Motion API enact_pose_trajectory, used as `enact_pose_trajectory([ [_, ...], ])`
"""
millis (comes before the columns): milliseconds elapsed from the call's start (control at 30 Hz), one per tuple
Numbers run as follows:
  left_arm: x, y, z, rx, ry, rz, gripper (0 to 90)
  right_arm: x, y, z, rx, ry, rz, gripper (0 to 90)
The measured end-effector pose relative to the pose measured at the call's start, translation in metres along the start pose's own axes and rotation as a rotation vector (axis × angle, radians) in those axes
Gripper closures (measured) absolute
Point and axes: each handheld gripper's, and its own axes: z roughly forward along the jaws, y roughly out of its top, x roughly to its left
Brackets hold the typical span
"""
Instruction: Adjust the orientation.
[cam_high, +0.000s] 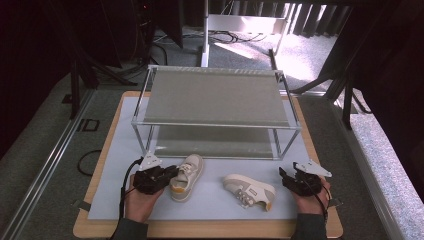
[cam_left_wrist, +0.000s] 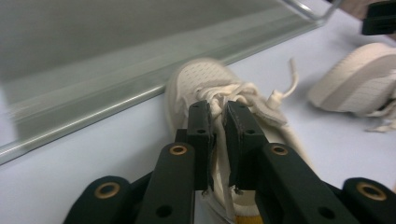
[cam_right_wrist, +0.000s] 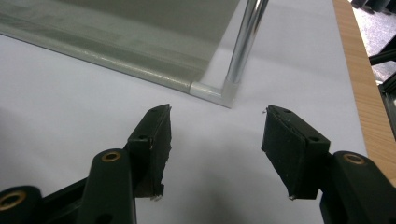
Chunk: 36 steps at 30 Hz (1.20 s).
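On the white mat (cam_high: 115, 195) that covers the worktop, the left gripper (cam_high: 172, 175) pinches the tongue and laces of a small cream shoe (cam_high: 187, 176); in the left gripper view its jaws are pressed almost together on that fabric (cam_left_wrist: 218, 116). This shoe lies left of the middle of the mat's near edge, toe pointing towards the two-tier metal rack (cam_high: 215, 97) that fills the far half of the mat. The rack's lower shelf rail runs just beyond the toe, right in the shoe's forward line. A second cream shoe (cam_high: 249, 190) lies on its side to the right, near the middle of the near edge, apart from the first one. The right gripper (cam_high: 286, 175) rests near the mat's near right corner, jaws spread with nothing between them, pointing at the rack's front right leg (cam_right_wrist: 245, 42). The wooden edge (cam_right_wrist: 359, 74) of the worktop shows beyond the mat.
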Motion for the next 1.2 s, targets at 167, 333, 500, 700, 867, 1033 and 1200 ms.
enact_pose_trajectory([
  [167, -0.006, 0.004, -0.005, -0.031, -0.032, 0.017, 63.1, 0.003, 0.003, -0.004, -0.016, 0.014, -0.015, 41.6],
  [333, -0.007, 0.005, -0.013, -0.063, -0.029, 0.037, 54.7, 0.010, 0.008, -0.010, -0.042, 0.043, -0.049, 42.6],
  [500, -0.006, 0.002, -0.017, -0.068, -0.031, 0.046, 52.2, 0.017, 0.013, -0.018, -0.070, 0.076, -0.065, 42.5],
  [700, -0.004, 0.000, -0.019, -0.071, -0.024, 0.038, 51.0, 0.026, 0.018, -0.026, -0.080, 0.134, -0.085, 43.4],
  [867, -0.007, 0.000, -0.020, -0.078, -0.030, 0.044, 47.8, 0.038, 0.026, -0.039, -0.106, 0.205, -0.119, 44.4],
  [1033, -0.009, 0.000, -0.020, -0.079, -0.035, 0.049, 47.5, 0.051, 0.030, -0.054, -0.135, 0.282, -0.162, 51.6],
  [1200, -0.012, 0.000, -0.019, -0.078, -0.036, 0.051, 47.3, 0.063, 0.026, -0.066, -0.149, 0.344, -0.196, 55.4],
])
